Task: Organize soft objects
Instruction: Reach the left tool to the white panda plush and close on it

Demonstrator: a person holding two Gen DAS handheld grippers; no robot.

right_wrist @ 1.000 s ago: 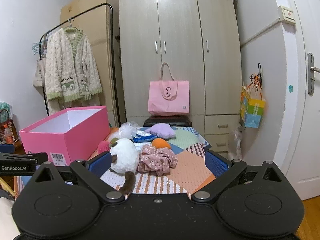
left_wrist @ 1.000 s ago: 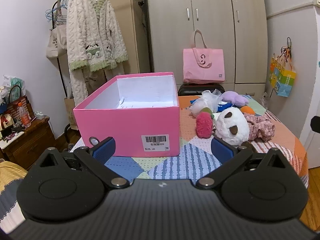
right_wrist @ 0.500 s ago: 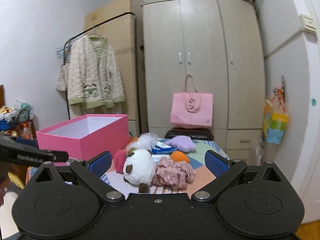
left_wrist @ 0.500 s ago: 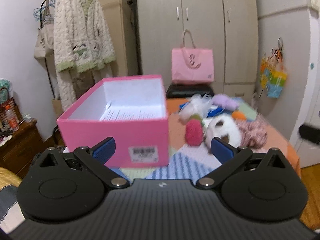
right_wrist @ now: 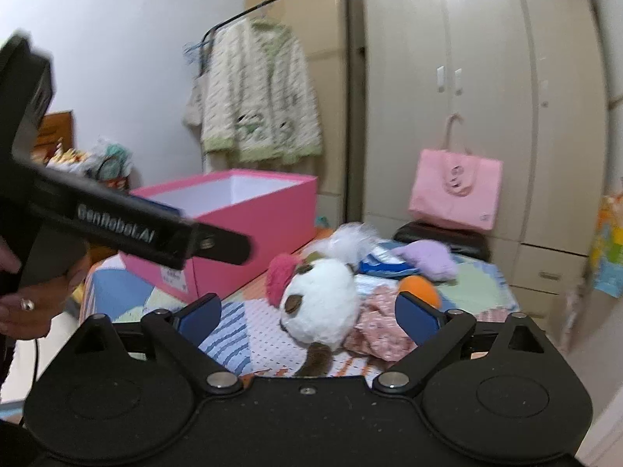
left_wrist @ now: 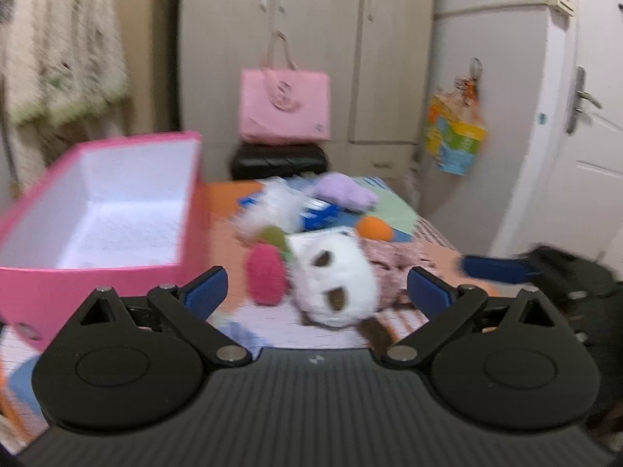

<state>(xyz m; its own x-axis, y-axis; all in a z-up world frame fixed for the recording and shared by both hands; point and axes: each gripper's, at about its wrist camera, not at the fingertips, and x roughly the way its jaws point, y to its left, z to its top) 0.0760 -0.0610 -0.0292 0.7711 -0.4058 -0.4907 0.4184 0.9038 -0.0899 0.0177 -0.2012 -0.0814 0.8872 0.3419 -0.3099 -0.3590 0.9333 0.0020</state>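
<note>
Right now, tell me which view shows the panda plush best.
The right wrist view. There the panda is sharp and whole, lying on the quilt beside the floral cloth. The left wrist view shows the panda too, but smeared by motion blur.

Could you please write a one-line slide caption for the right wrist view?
Open right gripper faces a white plush toy among soft items on a patchwork-covered table, beside an open pink box.
</note>
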